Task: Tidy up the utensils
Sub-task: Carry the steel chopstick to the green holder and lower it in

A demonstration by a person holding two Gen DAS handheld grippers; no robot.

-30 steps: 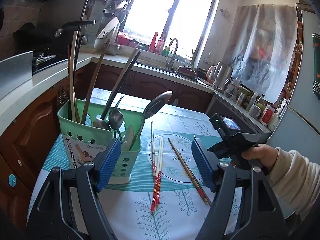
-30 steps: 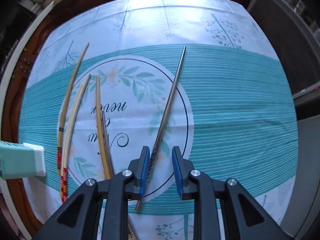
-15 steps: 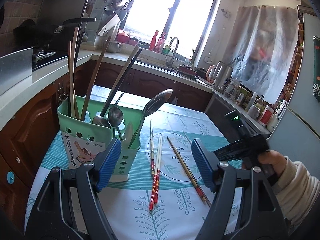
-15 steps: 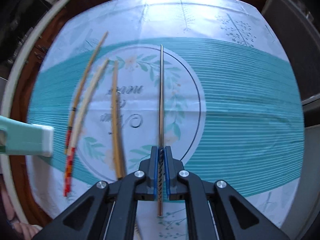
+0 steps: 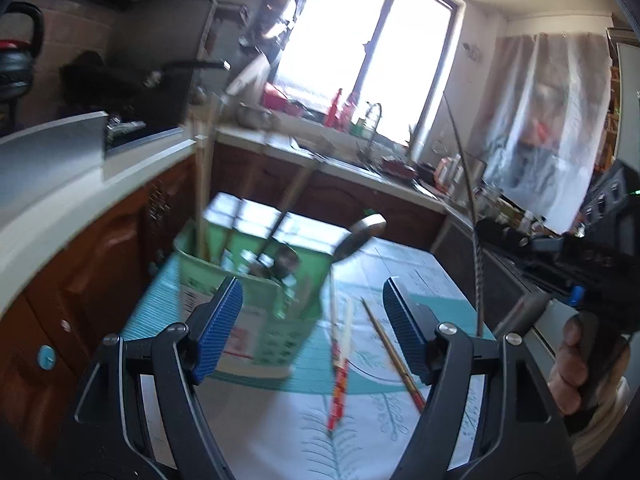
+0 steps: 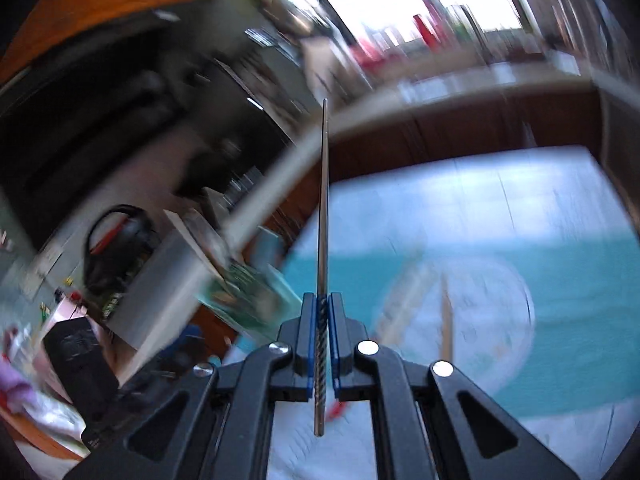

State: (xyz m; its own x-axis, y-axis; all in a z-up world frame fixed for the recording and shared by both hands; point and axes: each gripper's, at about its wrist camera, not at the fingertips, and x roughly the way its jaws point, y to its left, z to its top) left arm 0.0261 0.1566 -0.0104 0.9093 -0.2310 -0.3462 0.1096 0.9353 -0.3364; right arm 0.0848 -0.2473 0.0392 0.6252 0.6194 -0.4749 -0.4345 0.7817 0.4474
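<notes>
Kitchen tabletop (image 5: pixel 280 432) under a teal cloth: the right claw (image 6: pixel 320 344) is clamped on the metal chopstick (image 6: pixel 323 208), lifted clear. Next, tip it into the green holder (image 5: pixel 276 320), probably between the standing handles. Left claw (image 5: pixel 314 332) gapes empty. Loose chopsticks (image 5: pixel 340 360) lie beside the holder.

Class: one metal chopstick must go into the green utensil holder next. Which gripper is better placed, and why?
Right. The right gripper is already shut on the metal chopstick, lifted clear of the table; the left gripper is open, empty, facing the green holder.
</notes>
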